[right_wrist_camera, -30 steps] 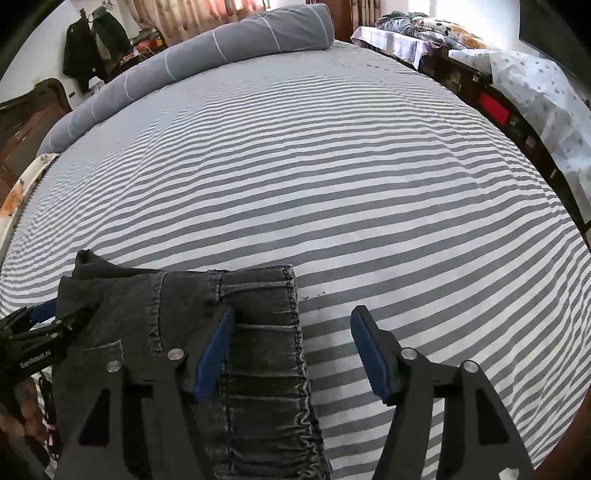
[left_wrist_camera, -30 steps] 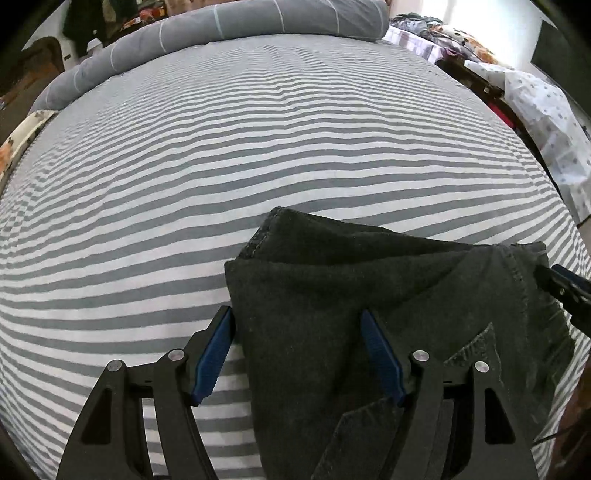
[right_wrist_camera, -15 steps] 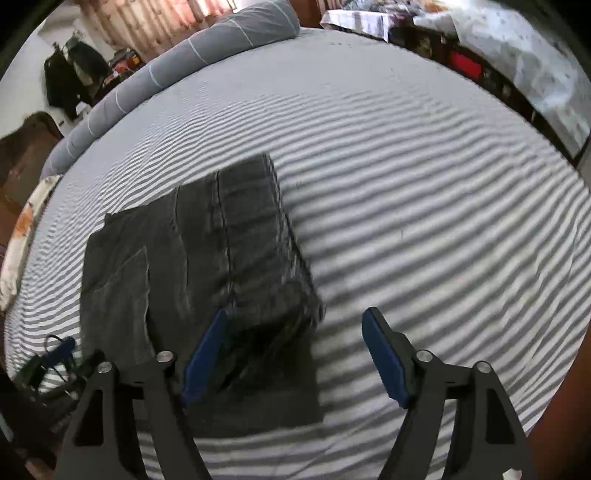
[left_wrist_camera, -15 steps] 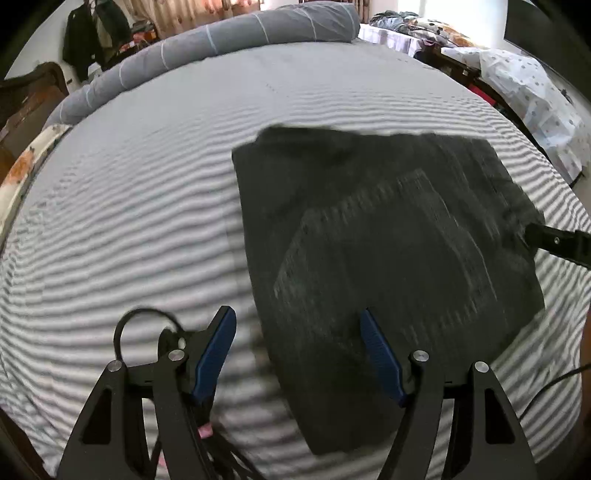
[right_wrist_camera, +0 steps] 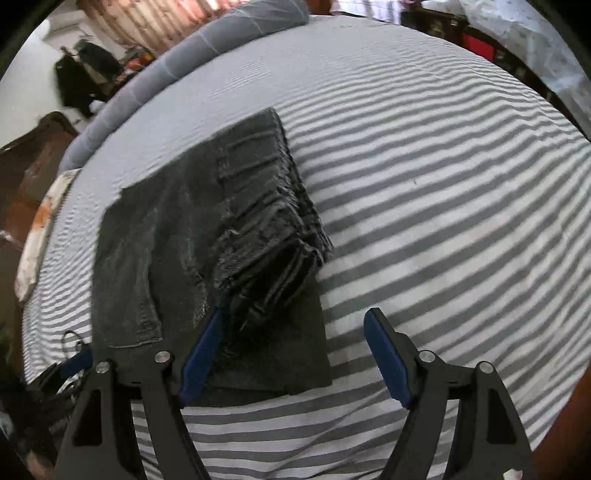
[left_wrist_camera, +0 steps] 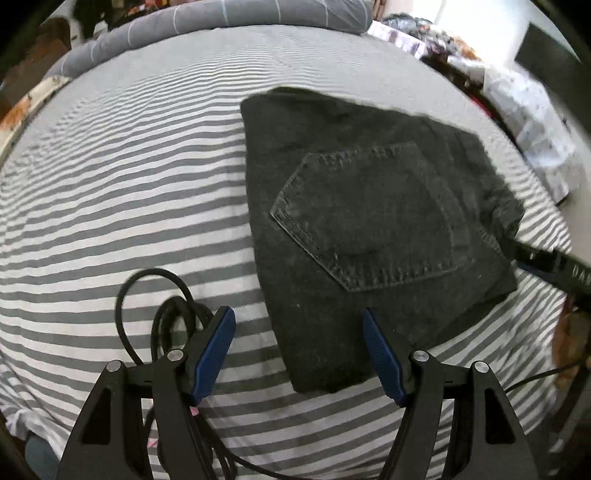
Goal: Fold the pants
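Dark grey denim pants lie folded into a compact rectangle on the striped bed, back pocket facing up. In the right wrist view the pants show their bunched waistband at the right edge. My left gripper is open and empty, above the near edge of the pants. My right gripper is open and empty, over the pants' near right corner. The right gripper's black finger also shows at the right of the left wrist view.
The bed has a grey-and-white striped sheet, with a grey bolster at its far end. A black cable loops on the sheet by my left gripper. Furniture and patterned cloth stand to the right of the bed.
Both grippers have pulled back and up from the pants, so the whole folded bundle now lies in view on the bed. Both stay open.
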The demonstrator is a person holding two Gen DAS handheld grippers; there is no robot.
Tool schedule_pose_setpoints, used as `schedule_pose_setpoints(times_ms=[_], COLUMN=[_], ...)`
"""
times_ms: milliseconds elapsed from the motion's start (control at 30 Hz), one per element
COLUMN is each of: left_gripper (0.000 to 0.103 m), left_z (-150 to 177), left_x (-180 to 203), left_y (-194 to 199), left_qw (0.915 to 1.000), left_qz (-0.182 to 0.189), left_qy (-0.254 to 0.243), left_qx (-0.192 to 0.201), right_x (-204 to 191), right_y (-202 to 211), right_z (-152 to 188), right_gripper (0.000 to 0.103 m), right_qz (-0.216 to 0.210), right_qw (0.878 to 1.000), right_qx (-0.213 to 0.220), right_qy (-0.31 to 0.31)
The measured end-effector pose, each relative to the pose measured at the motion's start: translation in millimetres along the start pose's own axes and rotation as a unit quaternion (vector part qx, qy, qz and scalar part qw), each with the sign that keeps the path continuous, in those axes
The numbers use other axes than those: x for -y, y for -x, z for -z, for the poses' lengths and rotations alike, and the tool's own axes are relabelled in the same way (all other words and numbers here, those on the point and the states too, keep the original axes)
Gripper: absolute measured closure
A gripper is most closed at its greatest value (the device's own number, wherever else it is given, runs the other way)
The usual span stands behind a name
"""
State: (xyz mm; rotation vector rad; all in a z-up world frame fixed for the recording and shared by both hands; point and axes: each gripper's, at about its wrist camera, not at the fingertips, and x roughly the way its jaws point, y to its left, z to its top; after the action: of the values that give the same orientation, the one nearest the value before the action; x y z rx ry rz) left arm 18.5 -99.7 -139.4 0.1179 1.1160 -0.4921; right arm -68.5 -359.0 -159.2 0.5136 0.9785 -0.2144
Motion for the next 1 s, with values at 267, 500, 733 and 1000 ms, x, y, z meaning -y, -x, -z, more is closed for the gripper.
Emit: schedule_pose_setpoints(times_ms=[267,500,733,1000], left_gripper=[0.032,0.032,0.029,0.025], left_z=[-21,-41,-55,-59], left_x=[-40,-37,-30,-29], left_y=[-1,-21,-33,-40], left_qw=[0.9923,0.9913,0.9923,0.9916], left_qz=[0.099,0.102,0.104,0.108], left_qy=[0.075,0.080,0.064,0.071], left_qx=[-0.001,-0.022,-0.019,-0.003], right_x=[29,28,35,26], right_y=[-9,-21,-36,-49], right_z=[-14,-19,-36,-51], right_gripper=[0.029,0.041,0.042,0.041], right_qz=[-0.115,-0.170,-0.204,-0.229], right_qw=[0.993,0.985,0.979,0.973], right_qx=[-0.021,-0.021,-0.011,-0.002], right_qy=[-0.002,0.013,0.023,0.024])
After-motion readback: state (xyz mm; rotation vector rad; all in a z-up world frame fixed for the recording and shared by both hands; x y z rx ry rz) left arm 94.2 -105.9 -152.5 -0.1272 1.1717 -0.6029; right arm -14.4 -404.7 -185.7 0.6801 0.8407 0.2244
